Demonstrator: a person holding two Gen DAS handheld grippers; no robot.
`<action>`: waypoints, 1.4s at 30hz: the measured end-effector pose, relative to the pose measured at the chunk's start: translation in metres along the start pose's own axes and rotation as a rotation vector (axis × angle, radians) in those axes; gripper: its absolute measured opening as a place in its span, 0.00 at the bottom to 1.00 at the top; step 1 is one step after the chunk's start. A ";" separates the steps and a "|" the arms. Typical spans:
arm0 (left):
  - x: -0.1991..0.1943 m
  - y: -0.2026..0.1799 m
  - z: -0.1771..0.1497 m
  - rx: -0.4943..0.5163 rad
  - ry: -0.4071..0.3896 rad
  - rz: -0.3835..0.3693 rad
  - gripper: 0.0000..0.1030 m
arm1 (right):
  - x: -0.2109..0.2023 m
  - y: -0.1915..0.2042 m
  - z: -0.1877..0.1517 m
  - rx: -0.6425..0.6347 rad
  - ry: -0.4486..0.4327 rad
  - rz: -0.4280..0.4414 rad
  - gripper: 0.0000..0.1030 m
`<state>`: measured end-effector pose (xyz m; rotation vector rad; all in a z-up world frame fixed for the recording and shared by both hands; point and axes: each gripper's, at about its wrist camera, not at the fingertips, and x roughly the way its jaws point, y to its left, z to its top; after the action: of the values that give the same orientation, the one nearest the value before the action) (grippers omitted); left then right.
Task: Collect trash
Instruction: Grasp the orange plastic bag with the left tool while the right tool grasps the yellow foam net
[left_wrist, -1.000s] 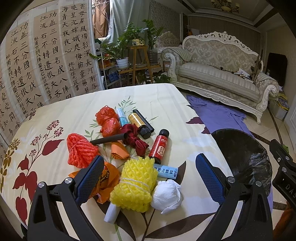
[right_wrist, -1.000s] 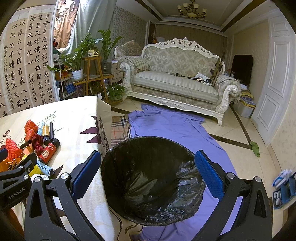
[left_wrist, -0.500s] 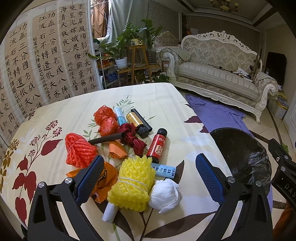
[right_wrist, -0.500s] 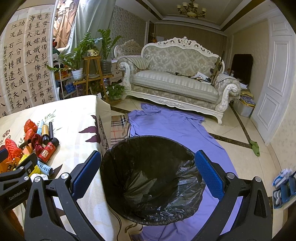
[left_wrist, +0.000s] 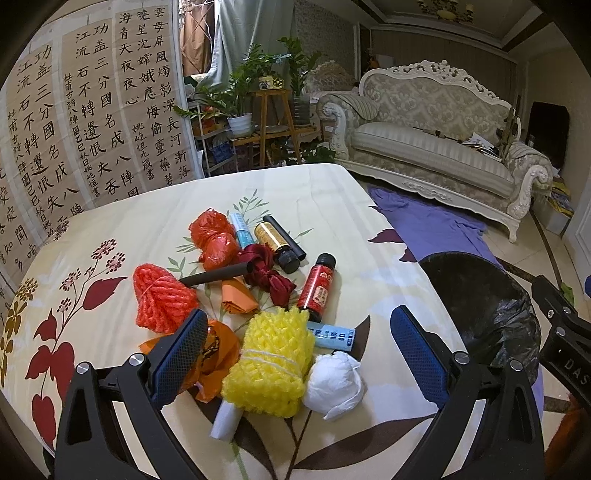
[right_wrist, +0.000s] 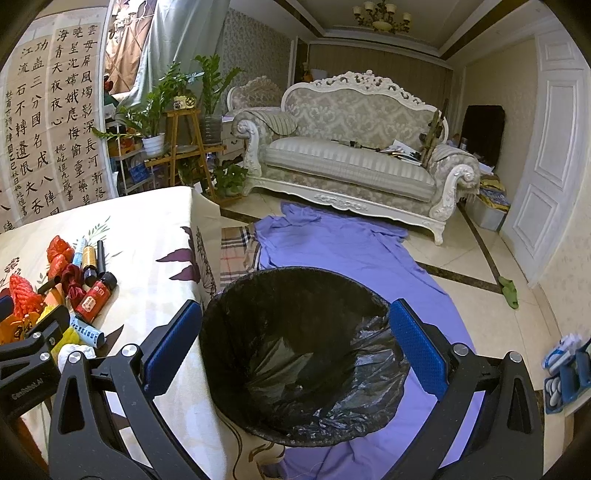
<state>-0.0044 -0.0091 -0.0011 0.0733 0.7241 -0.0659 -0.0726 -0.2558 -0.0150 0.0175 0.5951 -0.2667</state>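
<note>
The left gripper (left_wrist: 299, 356) hangs over the near edge of the table (left_wrist: 325, 195), its two blue fingers (left_wrist: 181, 354) spread wide with nothing between them. Right under the gap lies a yellow foam net (left_wrist: 271, 363), and a white paper ball (left_wrist: 334, 384) touches its right side. Just beyond the net there is a small blue tube (left_wrist: 332, 335), a red bottle (left_wrist: 317, 290), a dark red cloth knot (left_wrist: 267, 273), a gold bottle (left_wrist: 275, 245) and a black tube (left_wrist: 284, 236). A red foam net (left_wrist: 160, 301) and orange wrappers (left_wrist: 210, 363) are on the left of the heap, red plastic bags (left_wrist: 214, 240) at the back.

The right gripper (right_wrist: 295, 350) is also wide open and empty. It is above the trash bin (right_wrist: 306, 354), which has a black bag inside and stands on the floor just beside the table's right edge. Under the bin a purple sheet (right_wrist: 351, 251) covers the floor, and behind it stands a pale sofa (right_wrist: 354, 158).
</note>
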 end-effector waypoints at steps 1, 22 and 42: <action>-0.001 0.002 -0.001 -0.002 0.000 0.001 0.93 | -0.001 0.001 -0.001 -0.003 0.001 0.002 0.96; -0.015 0.078 -0.016 -0.095 0.037 0.049 0.69 | -0.010 0.053 0.005 -0.083 0.026 0.120 0.96; 0.011 0.090 -0.024 -0.072 0.081 0.034 0.72 | 0.005 0.059 0.006 -0.078 0.059 0.155 0.95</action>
<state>-0.0039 0.0827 -0.0223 0.0197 0.8055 -0.0049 -0.0507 -0.2006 -0.0162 -0.0036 0.6585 -0.0926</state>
